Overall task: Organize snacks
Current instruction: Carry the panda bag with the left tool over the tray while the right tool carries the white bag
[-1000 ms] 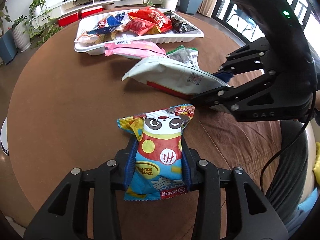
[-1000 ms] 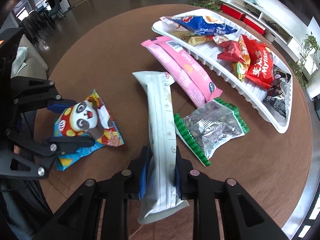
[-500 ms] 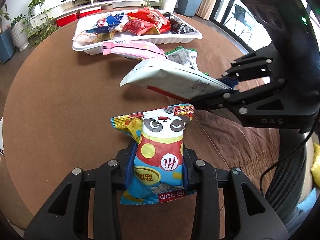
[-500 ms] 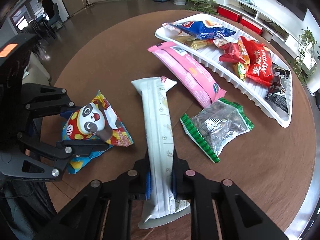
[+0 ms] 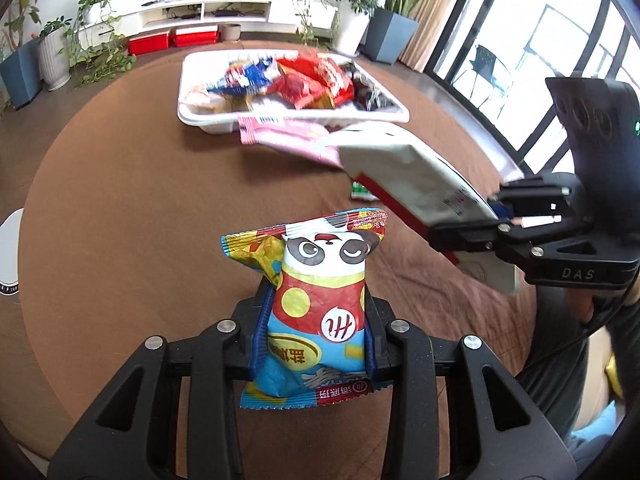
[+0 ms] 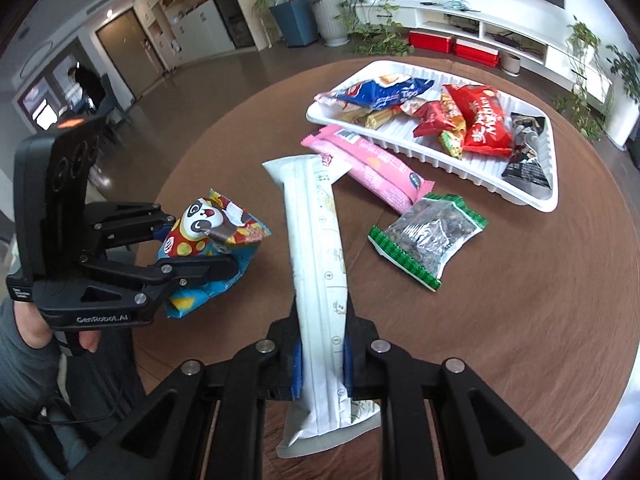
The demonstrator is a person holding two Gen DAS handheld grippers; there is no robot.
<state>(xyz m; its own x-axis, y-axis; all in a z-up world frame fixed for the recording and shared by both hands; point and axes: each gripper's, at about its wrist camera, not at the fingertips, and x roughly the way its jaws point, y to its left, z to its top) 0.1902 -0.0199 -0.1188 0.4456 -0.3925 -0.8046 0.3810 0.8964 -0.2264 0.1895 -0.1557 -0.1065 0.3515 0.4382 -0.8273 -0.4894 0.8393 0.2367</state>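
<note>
My left gripper [image 5: 316,336] is shut on a panda snack bag [image 5: 320,304] and holds it upright above the round brown table [image 5: 120,200]; the gripper [image 6: 200,248] and bag [image 6: 212,232] also show at the left of the right wrist view. My right gripper [image 6: 320,360] is shut on a long white snack packet [image 6: 316,264], lifted off the table; the packet [image 5: 416,184] shows at the right of the left wrist view. A white tray [image 6: 532,196] holding several snack packets stands at the far side.
A pink snack bar [image 6: 376,168] lies on the table just in front of the tray. A clear bag with green edges [image 6: 432,240] lies to its right. The table edge [image 6: 600,400] curves close at the right. Plants and a low white shelf stand beyond.
Both grippers have risen and tilted up, lifting the panda bag and the white packet higher off the table. The tray now sits lower in both views.
</note>
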